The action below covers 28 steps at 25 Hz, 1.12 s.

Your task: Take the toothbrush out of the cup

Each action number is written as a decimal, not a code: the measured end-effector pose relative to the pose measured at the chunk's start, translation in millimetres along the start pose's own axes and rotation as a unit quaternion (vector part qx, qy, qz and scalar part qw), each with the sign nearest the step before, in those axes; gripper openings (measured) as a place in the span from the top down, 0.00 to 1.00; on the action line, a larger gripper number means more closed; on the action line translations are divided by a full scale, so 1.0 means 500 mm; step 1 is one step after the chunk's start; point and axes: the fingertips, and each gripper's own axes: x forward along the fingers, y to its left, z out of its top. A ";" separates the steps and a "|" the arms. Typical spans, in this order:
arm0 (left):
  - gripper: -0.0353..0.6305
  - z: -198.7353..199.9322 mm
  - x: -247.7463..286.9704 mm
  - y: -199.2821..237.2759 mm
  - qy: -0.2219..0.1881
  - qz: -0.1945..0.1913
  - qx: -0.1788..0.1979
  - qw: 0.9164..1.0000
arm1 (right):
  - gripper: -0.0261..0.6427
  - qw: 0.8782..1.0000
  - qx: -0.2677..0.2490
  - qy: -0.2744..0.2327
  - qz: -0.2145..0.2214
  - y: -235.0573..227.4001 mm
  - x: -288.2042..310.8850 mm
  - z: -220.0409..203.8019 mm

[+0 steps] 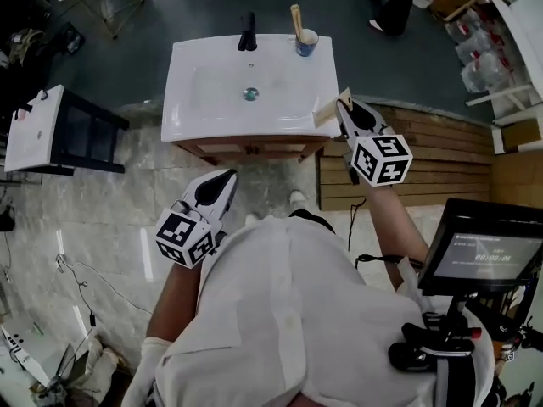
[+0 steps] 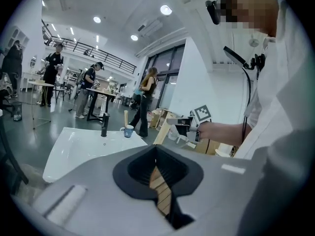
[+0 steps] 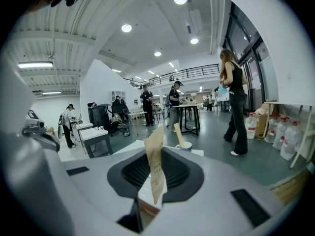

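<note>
Busy hall, grey floor, white sink [image 1: 204,100] below. Cup [image 1: 306,42] on back right corner of sink, right of tap [image 1: 248,32]; toothbrush [image 1: 296,19] upright inside, tan handle well clear of rim. Likely light, stiff, smooth; best pinched high on handle and drawn straight up, lest cup tip. Left tool [image 1: 227,176] shut, empty, short of sink. Right tool [image 1: 342,102] clamped on paper slip [image 1: 327,110], by sink's right edge.
</note>
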 end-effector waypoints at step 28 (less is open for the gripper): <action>0.94 -0.084 -0.052 -0.042 0.032 -0.056 0.005 0.998 | 0.88 0.998 -0.014 0.052 0.043 0.204 -0.129 -0.145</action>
